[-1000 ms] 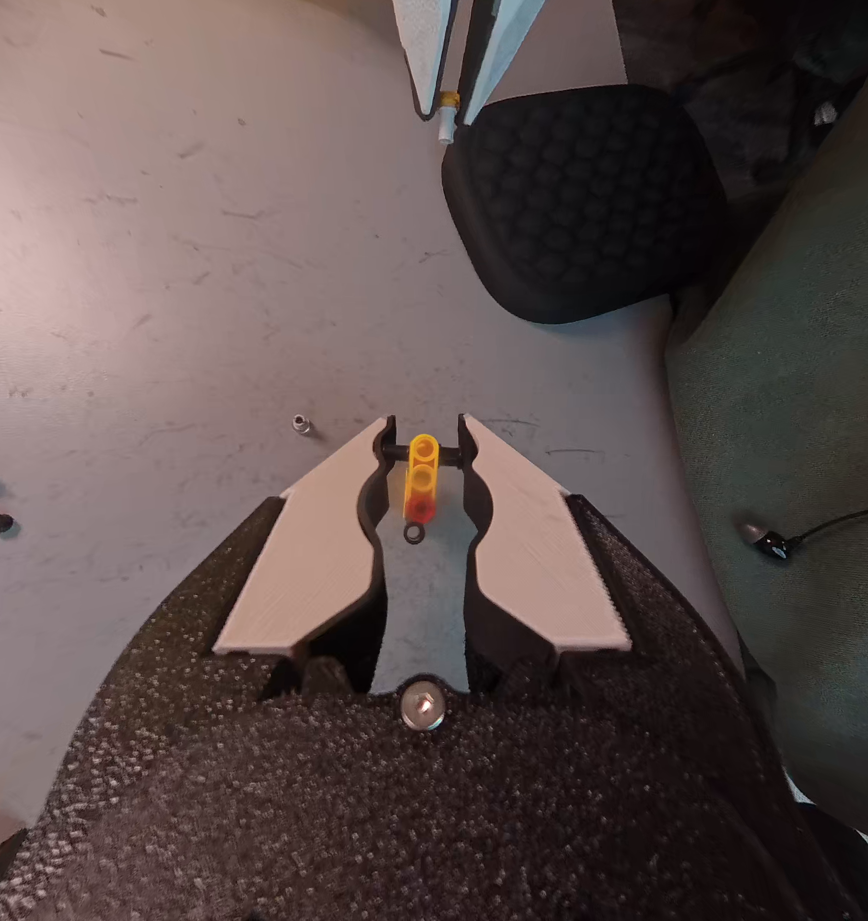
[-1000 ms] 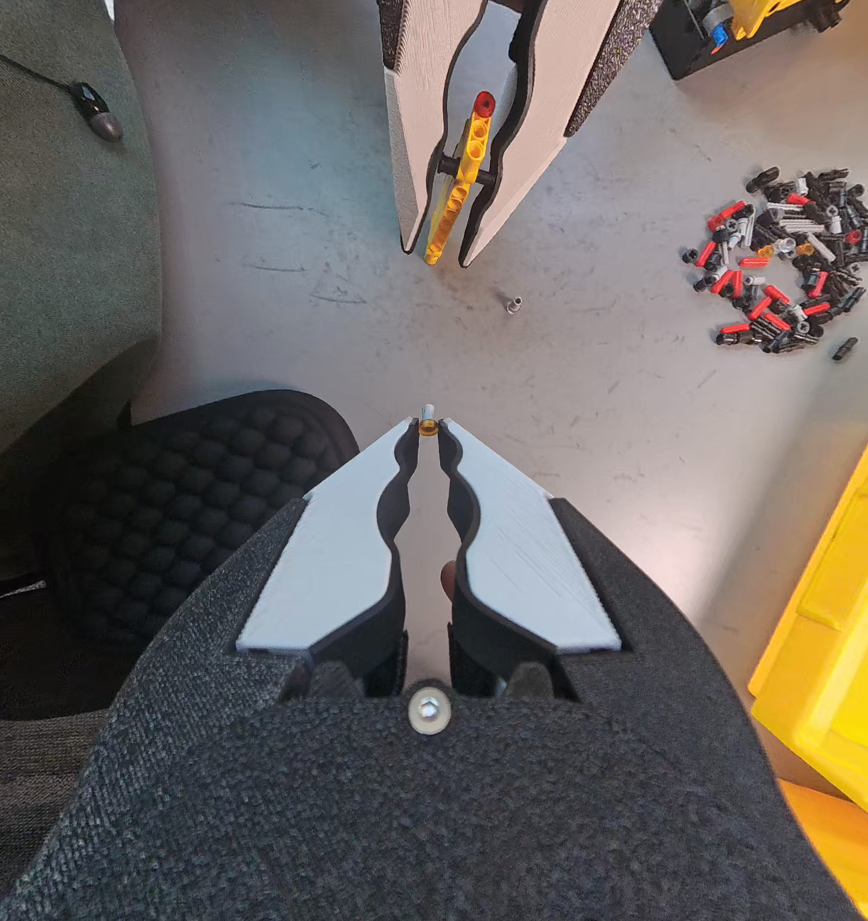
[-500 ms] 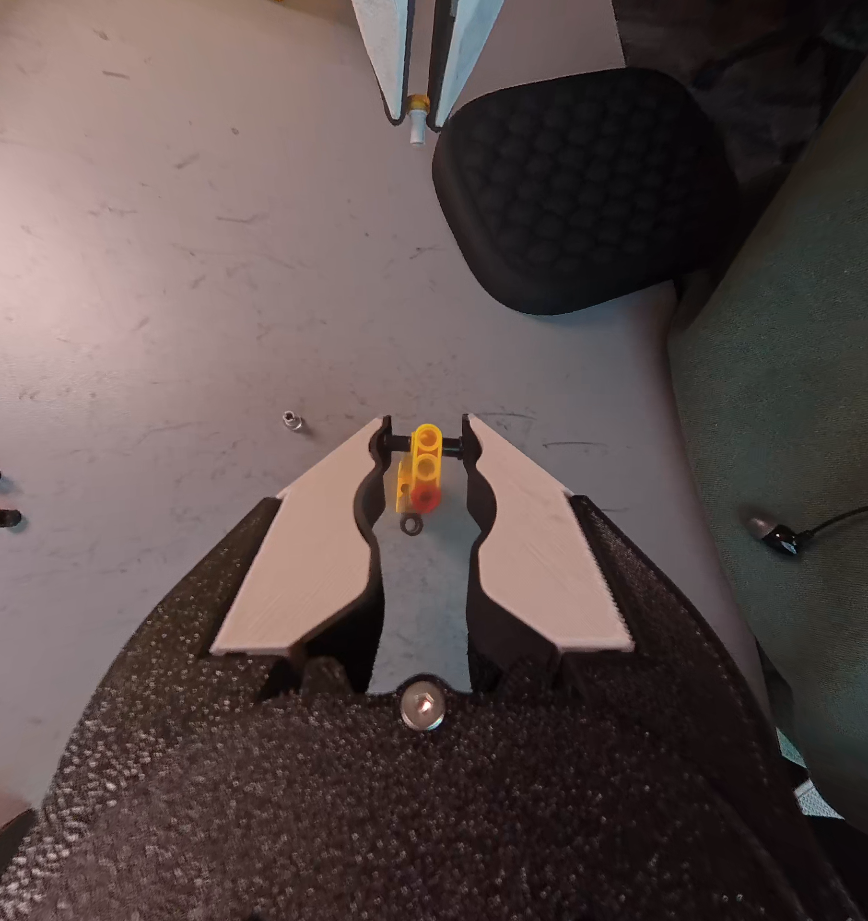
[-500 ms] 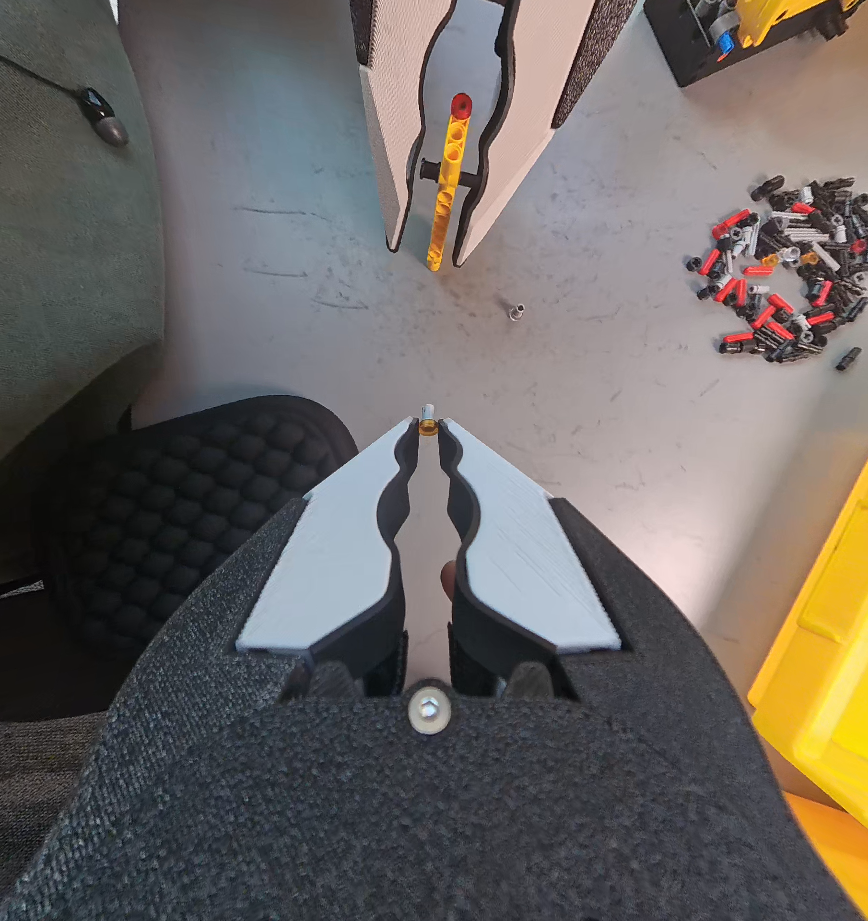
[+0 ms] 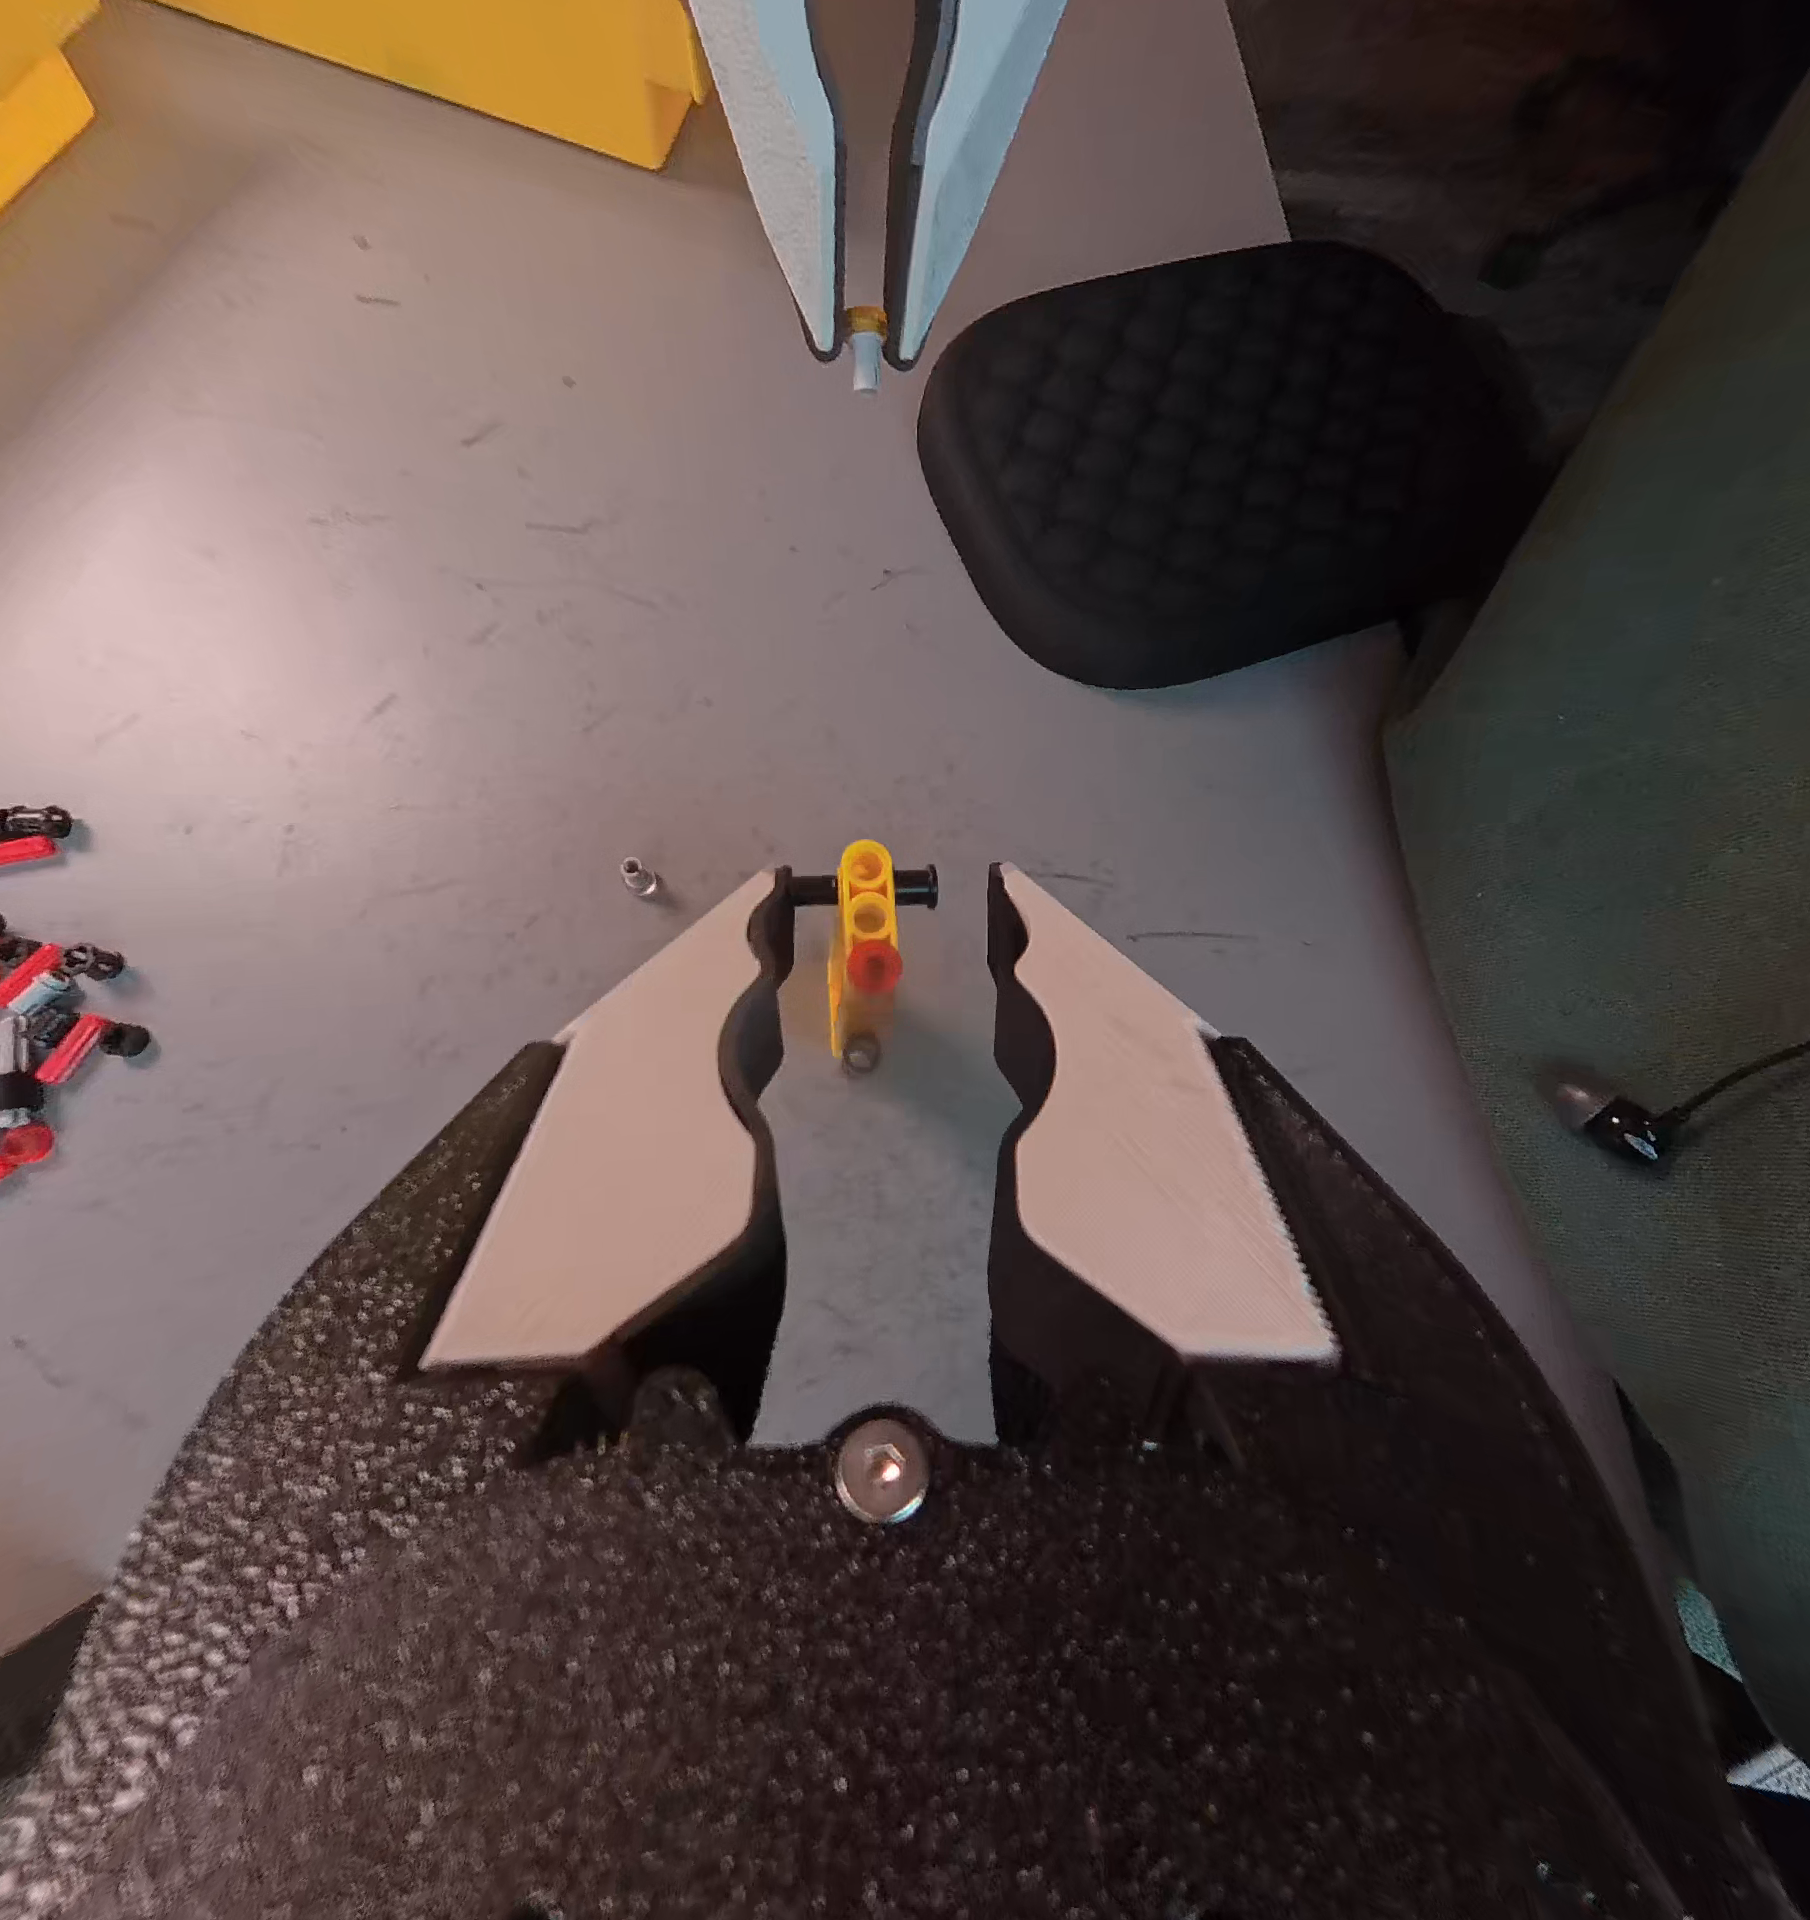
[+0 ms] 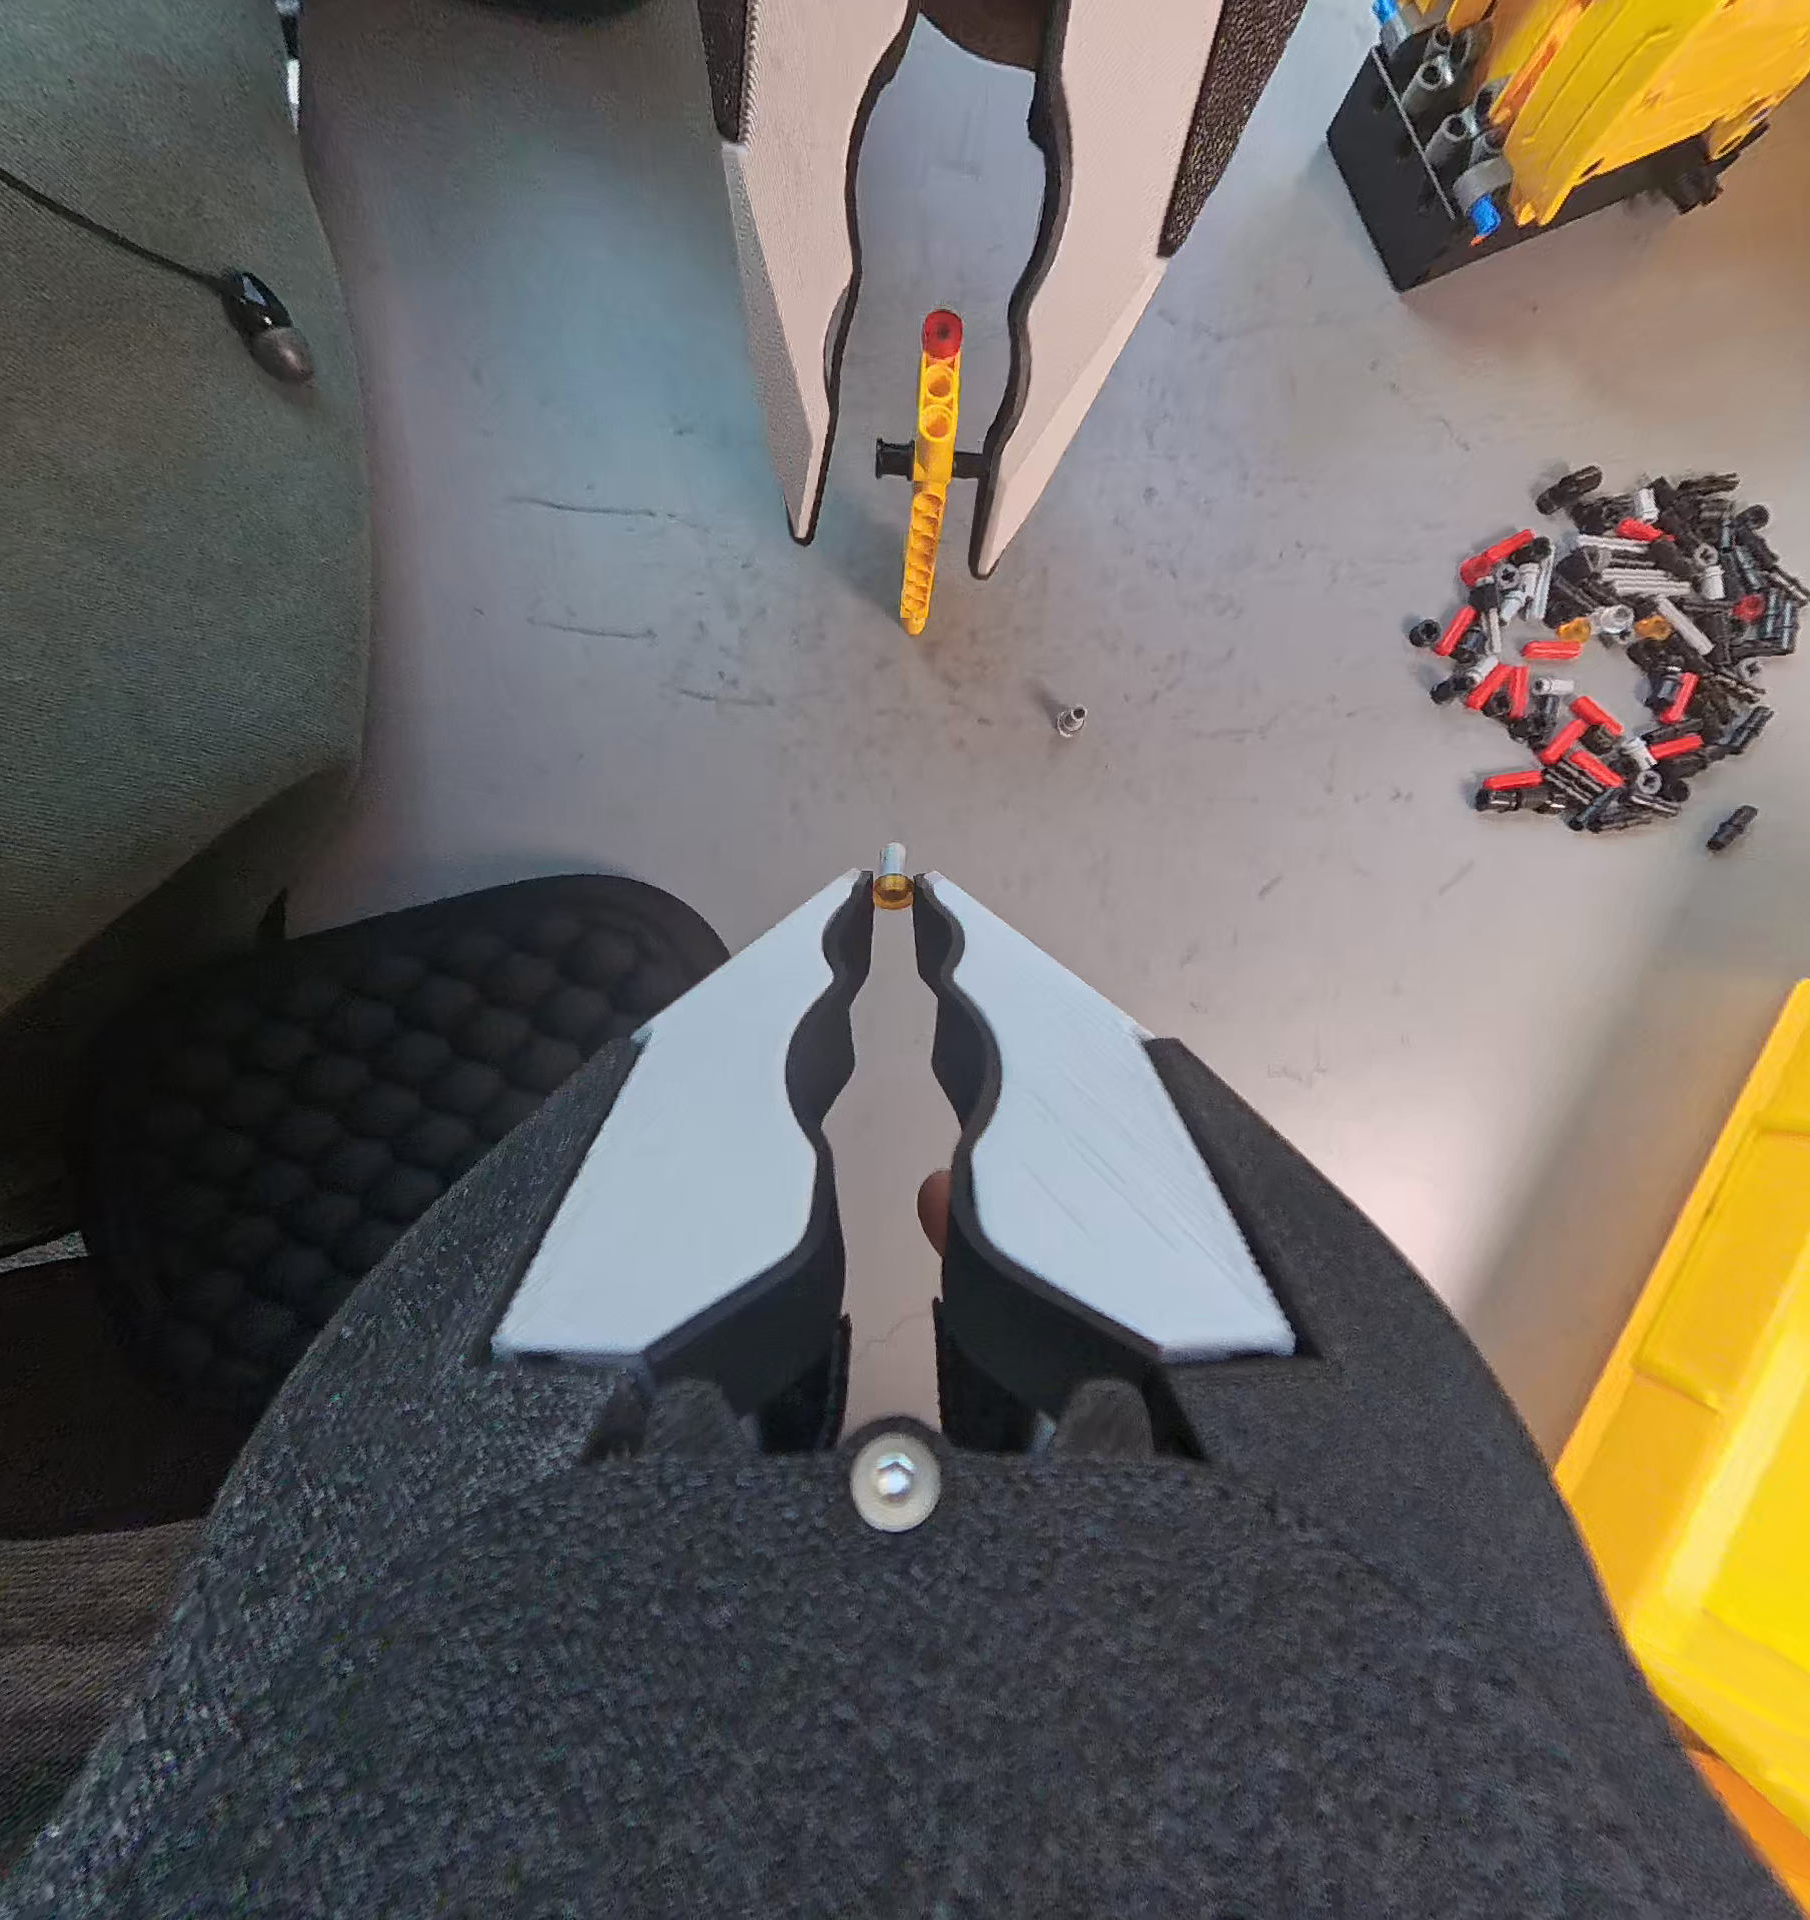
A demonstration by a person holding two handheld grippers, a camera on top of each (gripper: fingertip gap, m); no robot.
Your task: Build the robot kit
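My left gripper (image 5: 885, 873) is open. Between its fingers stands a yellow holed beam (image 5: 865, 935) with a red pin (image 5: 873, 966) and a black cross pin (image 5: 813, 888). The black pin's left end touches the left finger; its right end is clear of the right finger. The beam (image 6: 932, 499) and the left gripper (image 6: 896, 551) also show in the right wrist view. My right gripper (image 6: 893, 883) is shut on a small orange bush with a grey pin (image 6: 890, 878). It hangs above the grey table, facing the left gripper, and shows in the left wrist view (image 5: 861, 348).
A pile of small black, red and grey pins (image 6: 1618, 644) lies to one side. A loose grey bush (image 5: 636, 878) lies near the left fingertip. There are also yellow bins (image 6: 1763, 1351), a black and yellow model (image 6: 1566, 114), a black padded armrest (image 5: 1213, 468) and green cloth with a cable (image 5: 1618, 1127). The tips of one gripper are about 9 cm away from the tips of the other. Between my right fingertips and the black padded armrest (image 5: 1213, 468) there is roughly 12 cm.
My left gripper's jaws have opened, so the black pin is free of the right finger. The two grippers have drawn closer together. My right gripper stays shut on the bush.
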